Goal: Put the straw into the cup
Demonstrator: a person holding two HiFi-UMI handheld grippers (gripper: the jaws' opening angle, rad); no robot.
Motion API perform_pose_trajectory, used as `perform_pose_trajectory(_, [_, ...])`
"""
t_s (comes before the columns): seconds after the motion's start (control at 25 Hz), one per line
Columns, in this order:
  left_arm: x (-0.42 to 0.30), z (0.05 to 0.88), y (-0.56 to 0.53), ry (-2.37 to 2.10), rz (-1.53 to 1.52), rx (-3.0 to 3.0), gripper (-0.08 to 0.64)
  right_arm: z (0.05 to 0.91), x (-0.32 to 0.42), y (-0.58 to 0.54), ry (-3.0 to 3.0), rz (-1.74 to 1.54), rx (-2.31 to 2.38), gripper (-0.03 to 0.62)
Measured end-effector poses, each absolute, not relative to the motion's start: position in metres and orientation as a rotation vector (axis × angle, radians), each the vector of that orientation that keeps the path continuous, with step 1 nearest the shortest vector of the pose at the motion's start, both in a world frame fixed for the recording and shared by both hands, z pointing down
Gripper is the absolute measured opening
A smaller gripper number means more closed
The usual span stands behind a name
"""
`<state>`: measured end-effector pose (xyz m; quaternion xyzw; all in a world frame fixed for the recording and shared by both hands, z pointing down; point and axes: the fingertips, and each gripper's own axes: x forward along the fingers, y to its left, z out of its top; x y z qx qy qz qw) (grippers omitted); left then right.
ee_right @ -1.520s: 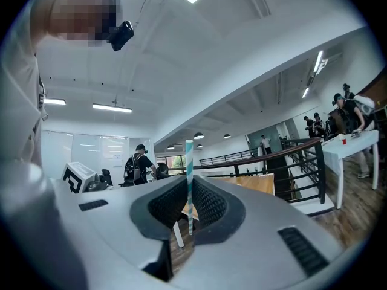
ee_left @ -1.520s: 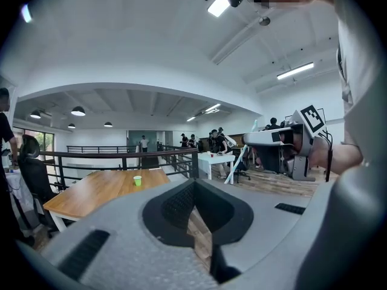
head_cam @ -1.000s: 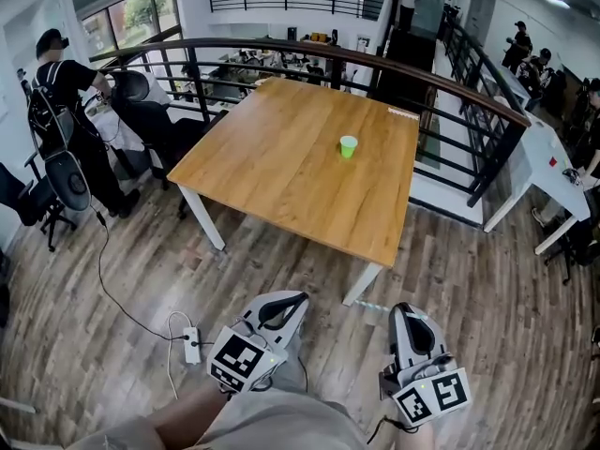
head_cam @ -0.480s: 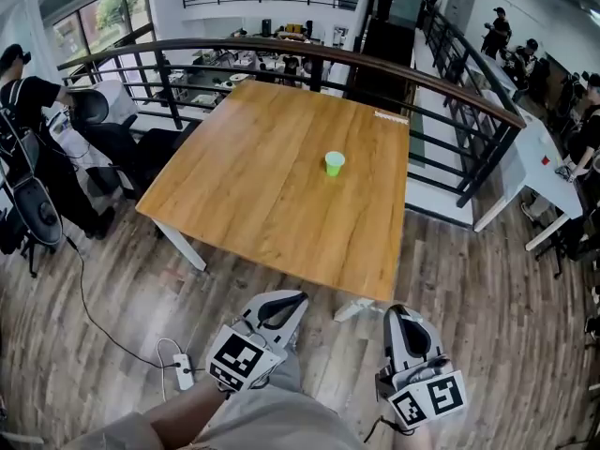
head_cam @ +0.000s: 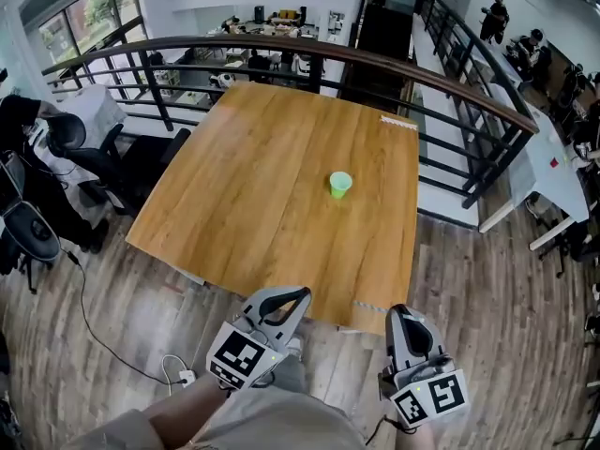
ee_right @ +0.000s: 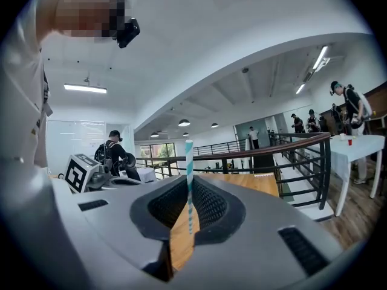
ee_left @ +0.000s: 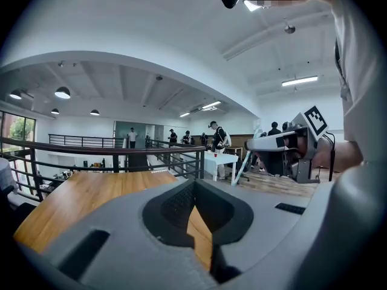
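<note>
A small green cup stands upright on the wooden table, right of its middle. Both grippers hover low in the head view, just short of the table's near edge. My right gripper is shut on a teal-and-white striped straw, which stands upright between its jaws in the right gripper view; the straw does not show in the head view. My left gripper is shut with nothing in it, and its tips meet over the tabletop. The cup is far ahead of both grippers.
A dark railing curves round the table's far and right sides. A black office chair stands at the left, and a power strip with its cable lies on the wood floor. A white table and several people are at the right.
The view has moved forward: the table and cup sit nearer and lower in frame, and both grippers now reach the table's near edge. Their grip is unchanged.
</note>
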<state>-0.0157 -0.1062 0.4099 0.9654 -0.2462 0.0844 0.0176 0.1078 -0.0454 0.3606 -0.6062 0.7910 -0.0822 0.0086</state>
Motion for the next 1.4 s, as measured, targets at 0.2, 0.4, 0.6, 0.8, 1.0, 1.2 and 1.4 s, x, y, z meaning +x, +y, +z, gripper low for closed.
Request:
perform_pose_trajectory(0.2, [-0.005,0.405,-0.167,-0.716,0.27,3.002,0.012,0.356,0.112,-0.11,2.47,-0.284,-1.919,0.034])
perform_pose_trajectory(0.4, [0.004,0.403,-0.217,-0.684,0.29,2.996,0.012,0.352,0.119,-0.162,2.467,-0.298,-1.935,0.034])
perform_pose_trajectory(0.6, [0.014,0.395,-0.246,-0.663,0.272,3.012,0.012,0.345,0.126,-0.192,2.444,-0.29,-1.956,0.034])
perform_pose_trajectory(0.8, [0.023,0.38,-0.256,-0.683,0.246,2.999,0.012,0.332,0.139,-0.204,2.459,-0.288,-1.959,0.034])
perform_pose_trajectory(1.0, [0.011,0.377,-0.265,-0.71,0.234,2.986,0.012,0.326,0.13,-0.218,2.486,-0.275,-1.943,0.034])
perform_pose_trajectory(1.2, [0.005,0.375,-0.271,-0.772,0.213,2.973,0.012,0.325,0.124,-0.225,2.527,-0.259,-1.901,0.034])
perform_pose_trajectory(1.4, [0.007,0.368,-0.268,-0.832,0.21,2.962,0.012,0.32,0.13,-0.22,2.553,-0.251,-1.867,0.034])
